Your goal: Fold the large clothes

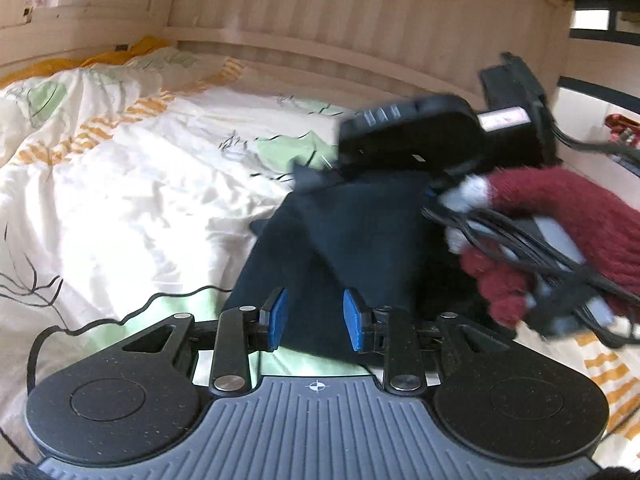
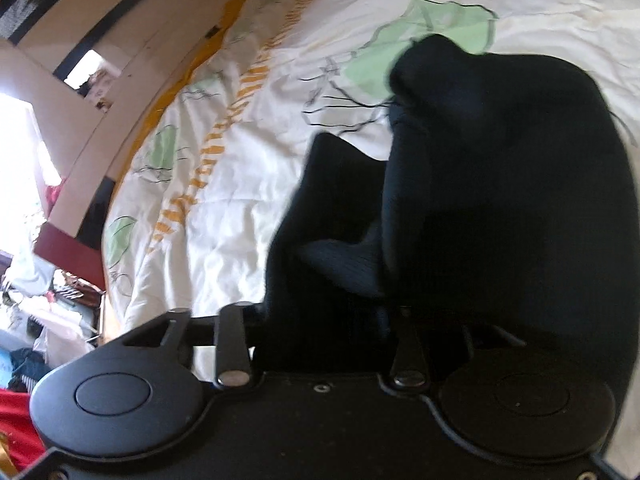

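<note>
Bed with 1 white cover point(image 1: 120, 180), printed with green leaves, orange stripes and thin black lines, filling most of both views; pale wooden wall point(image 1: 360, 20) right behind it. Clutter of clothes on the floor at the left edge of the right wrist view.

1 dark garment point(image 1: 360, 232) on show, large and close to black, partly lifted off the cover and partly heaped on it. In the left wrist view, stretched from the bottom centre up to the right. In the right wrist view, bunched into a tall mound point(image 2: 500, 180) in front of the camera and draped over that tool's fingers.

2 grippers. Left gripper point(image 1: 317, 320) clamped on an edge of the garment, cloth filling the gap between its 2 blue pads point(image 1: 280, 316), green print visible beneath the raised cloth. Right gripper point(image 1: 324, 168) blurred at the upper right of the left wrist view, tip just at the garment's far corner; pads hidden by cloth in its own view, so cannot tell whether together or apart.

1 hand point(image 1: 560, 232) in a dark red knit glove around the right gripper's handle, with a bundle of black cables point(image 1: 520, 248) running across it.
</note>
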Action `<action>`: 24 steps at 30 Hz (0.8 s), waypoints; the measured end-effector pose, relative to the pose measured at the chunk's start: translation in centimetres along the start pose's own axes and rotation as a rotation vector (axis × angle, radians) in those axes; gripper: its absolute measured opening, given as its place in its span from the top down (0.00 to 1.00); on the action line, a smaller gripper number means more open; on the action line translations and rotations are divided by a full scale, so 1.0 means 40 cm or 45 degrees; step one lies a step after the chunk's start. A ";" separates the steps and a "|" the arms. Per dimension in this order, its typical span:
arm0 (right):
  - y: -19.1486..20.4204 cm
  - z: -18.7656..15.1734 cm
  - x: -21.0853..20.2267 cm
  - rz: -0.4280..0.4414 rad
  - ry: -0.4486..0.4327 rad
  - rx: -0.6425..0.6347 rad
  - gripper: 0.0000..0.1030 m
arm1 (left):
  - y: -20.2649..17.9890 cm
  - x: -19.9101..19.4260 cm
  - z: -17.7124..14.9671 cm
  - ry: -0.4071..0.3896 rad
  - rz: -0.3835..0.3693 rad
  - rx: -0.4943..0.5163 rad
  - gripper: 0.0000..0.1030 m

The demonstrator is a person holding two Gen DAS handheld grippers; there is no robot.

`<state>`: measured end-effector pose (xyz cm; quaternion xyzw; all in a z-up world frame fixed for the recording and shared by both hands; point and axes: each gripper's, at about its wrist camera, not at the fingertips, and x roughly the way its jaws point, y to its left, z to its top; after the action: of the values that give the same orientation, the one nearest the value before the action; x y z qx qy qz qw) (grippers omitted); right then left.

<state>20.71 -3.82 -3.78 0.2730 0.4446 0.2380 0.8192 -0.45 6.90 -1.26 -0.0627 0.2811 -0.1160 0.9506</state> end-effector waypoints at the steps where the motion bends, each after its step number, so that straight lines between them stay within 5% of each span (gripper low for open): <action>1: 0.004 0.005 -0.005 0.057 -0.003 -0.004 0.32 | 0.000 -0.014 -0.002 -0.013 -0.012 0.011 0.71; 6: 0.028 0.030 -0.072 0.262 -0.069 -0.043 0.32 | -0.050 -0.061 0.000 -0.092 -0.084 0.105 0.71; 10: 0.038 0.052 -0.184 0.272 -0.207 -0.131 0.32 | -0.099 -0.063 0.019 -0.157 -0.151 0.198 0.70; 16: -0.009 0.058 -0.315 0.064 -0.396 -0.158 0.32 | -0.126 0.025 0.054 -0.168 -0.126 0.216 0.69; 20: -0.032 0.039 -0.334 -0.136 -0.438 -0.199 0.32 | -0.063 0.130 0.044 0.049 0.029 0.144 0.69; 24: -0.031 0.020 -0.305 -0.306 -0.418 -0.315 0.33 | -0.009 0.152 0.026 0.107 0.004 0.070 0.69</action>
<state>15.58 -12.63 3.07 0.1508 0.3020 0.1439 0.9302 5.04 5.07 -3.49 -0.0313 0.3176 -0.1247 0.9395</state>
